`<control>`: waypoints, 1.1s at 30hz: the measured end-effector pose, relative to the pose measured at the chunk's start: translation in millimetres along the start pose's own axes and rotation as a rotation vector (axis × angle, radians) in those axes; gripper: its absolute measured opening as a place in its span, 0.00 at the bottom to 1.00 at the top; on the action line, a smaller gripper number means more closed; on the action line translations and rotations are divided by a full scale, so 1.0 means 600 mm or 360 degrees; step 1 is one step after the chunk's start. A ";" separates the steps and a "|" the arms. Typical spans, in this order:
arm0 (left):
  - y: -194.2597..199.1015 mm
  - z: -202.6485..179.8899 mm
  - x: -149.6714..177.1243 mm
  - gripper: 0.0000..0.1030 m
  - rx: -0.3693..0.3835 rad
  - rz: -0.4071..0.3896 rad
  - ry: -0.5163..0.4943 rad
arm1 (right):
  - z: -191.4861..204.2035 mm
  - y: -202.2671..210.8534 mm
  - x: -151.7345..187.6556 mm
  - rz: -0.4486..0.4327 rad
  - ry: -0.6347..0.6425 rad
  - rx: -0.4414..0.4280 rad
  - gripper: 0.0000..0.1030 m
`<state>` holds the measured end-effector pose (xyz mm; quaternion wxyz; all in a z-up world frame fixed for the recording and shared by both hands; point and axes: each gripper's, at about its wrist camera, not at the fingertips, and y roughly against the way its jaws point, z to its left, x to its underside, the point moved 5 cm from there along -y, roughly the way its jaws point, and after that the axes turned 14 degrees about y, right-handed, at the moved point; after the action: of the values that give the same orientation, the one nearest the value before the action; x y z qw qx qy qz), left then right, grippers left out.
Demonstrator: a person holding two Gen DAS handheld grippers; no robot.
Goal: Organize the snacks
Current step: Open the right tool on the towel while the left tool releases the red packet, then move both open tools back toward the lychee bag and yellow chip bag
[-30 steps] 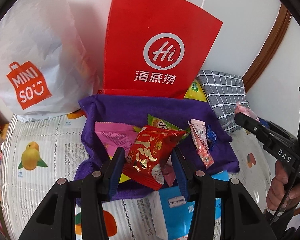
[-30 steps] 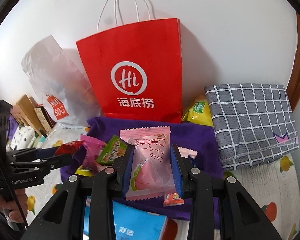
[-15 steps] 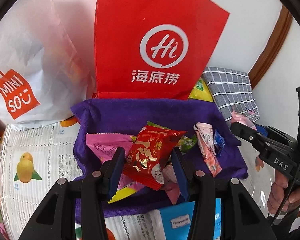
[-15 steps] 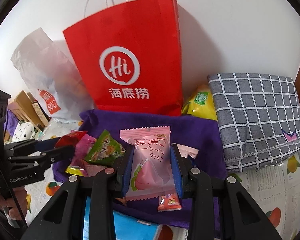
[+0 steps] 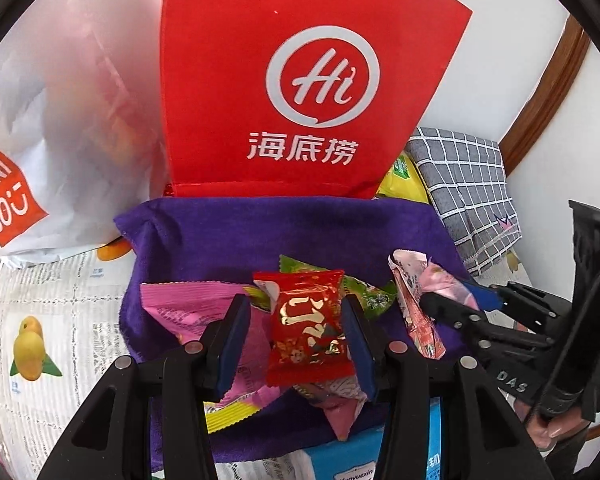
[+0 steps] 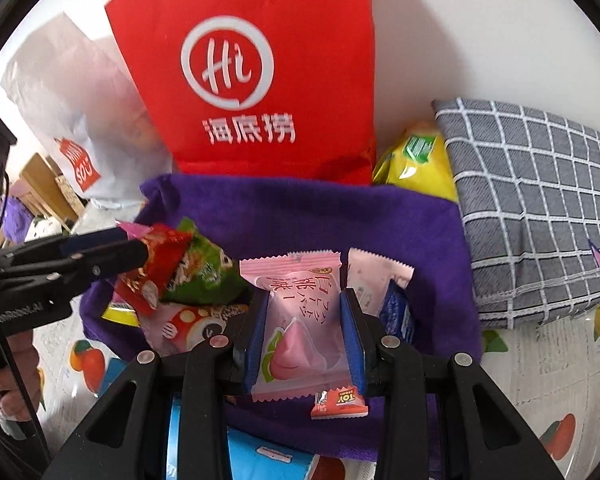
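Observation:
My left gripper point(image 5: 296, 320) is shut on a red foil snack packet point(image 5: 310, 332) and holds it over the purple cloth point(image 5: 268, 232). It shows at the left of the right wrist view point(image 6: 140, 252). My right gripper point(image 6: 302, 320) is shut on a pale pink peach-print snack packet point(image 6: 296, 320) above the same cloth point(image 6: 300, 220); it shows at the right of the left wrist view point(image 5: 460, 300). Loose snacks lie on the cloth: a magenta packet point(image 5: 188, 308), a green packet point(image 6: 208, 268), a small red candy point(image 6: 340, 402).
A red paper bag point(image 5: 300, 80) stands behind the cloth against the wall, a white Miniso bag point(image 5: 40, 120) to its left. A grey checked cloth point(image 6: 540, 200) and a yellow packet point(image 6: 416, 160) lie at the right. A blue box point(image 6: 268, 460) sits near the front.
Both grippers have moved forward over the purple cloth, closer to the red bag, each still holding its packet. The two grippers have come nearer to each other.

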<state>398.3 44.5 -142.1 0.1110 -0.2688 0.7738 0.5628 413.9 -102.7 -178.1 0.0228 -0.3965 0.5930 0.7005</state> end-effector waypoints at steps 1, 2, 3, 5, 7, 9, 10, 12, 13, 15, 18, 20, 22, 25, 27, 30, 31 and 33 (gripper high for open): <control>-0.001 -0.001 0.000 0.43 0.0004 0.0003 -0.0003 | 0.000 -0.004 0.001 0.0009 0.0003 0.0008 0.34; -0.002 -0.002 0.001 0.43 0.0007 0.0005 -0.0004 | 0.000 -0.007 0.003 0.0016 0.0007 0.0017 0.35; -0.001 -0.003 0.001 0.43 0.0012 0.0003 -0.0005 | 0.000 -0.009 0.004 0.0020 0.0010 0.0024 0.35; 0.003 -0.004 0.002 0.44 0.0025 0.0000 -0.0011 | -0.001 -0.011 0.004 0.0017 0.0015 0.0036 0.35; 0.009 -0.003 0.004 0.50 0.0031 0.0013 -0.0010 | -0.001 -0.014 0.005 0.0012 0.0018 0.0047 0.36; 0.019 -0.002 0.008 0.53 0.0029 0.0007 -0.0010 | -0.002 -0.019 0.005 0.0024 0.0022 0.0065 0.36; 0.024 -0.001 0.011 0.53 0.0027 0.0003 -0.0011 | -0.002 -0.021 0.006 0.0034 0.0020 0.0067 0.36; 0.037 0.003 0.017 0.57 0.0018 0.0001 -0.0019 | -0.001 -0.024 0.005 0.0057 0.0010 0.0057 0.42; 0.043 0.004 0.020 0.59 0.0013 -0.0004 -0.0021 | 0.000 -0.023 0.004 0.0067 0.0009 0.0049 0.53; 0.059 0.009 0.029 0.60 0.0005 -0.0018 -0.0022 | 0.003 -0.012 0.000 0.0053 0.0002 0.0068 0.64; 0.084 0.017 0.043 0.63 0.0015 -0.0036 -0.0011 | 0.010 0.025 -0.007 -0.0022 0.0002 0.0104 0.71; 0.100 0.023 0.056 0.65 0.0032 -0.0039 0.0004 | 0.015 0.056 -0.005 -0.0068 -0.0012 0.0130 0.73; 0.111 0.027 0.068 0.65 0.0049 -0.0033 0.0009 | 0.019 0.084 0.004 -0.0108 -0.0038 0.0140 0.73; 0.128 0.034 0.095 0.65 0.0066 -0.0022 0.0011 | 0.032 0.130 0.030 -0.0139 -0.0067 0.0160 0.73; 0.139 0.041 0.114 0.65 0.0071 -0.0018 0.0021 | 0.040 0.153 0.049 -0.0141 -0.0070 0.0184 0.73; 0.155 0.050 0.141 0.65 0.0074 -0.0011 0.0050 | 0.061 0.187 0.085 -0.0152 -0.0073 0.0206 0.73; 0.161 0.053 0.150 0.65 0.0074 -0.0010 0.0056 | 0.068 0.197 0.098 -0.0153 -0.0082 0.0200 0.73; 0.172 0.055 0.166 0.65 0.0086 -0.0018 0.0064 | 0.079 0.214 0.125 -0.0156 -0.0131 0.0171 0.73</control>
<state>255.4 69.0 -116.8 0.1058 -0.2813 0.7892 0.5356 272.6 -133.3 -118.3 0.1025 -0.3941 0.6081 0.6814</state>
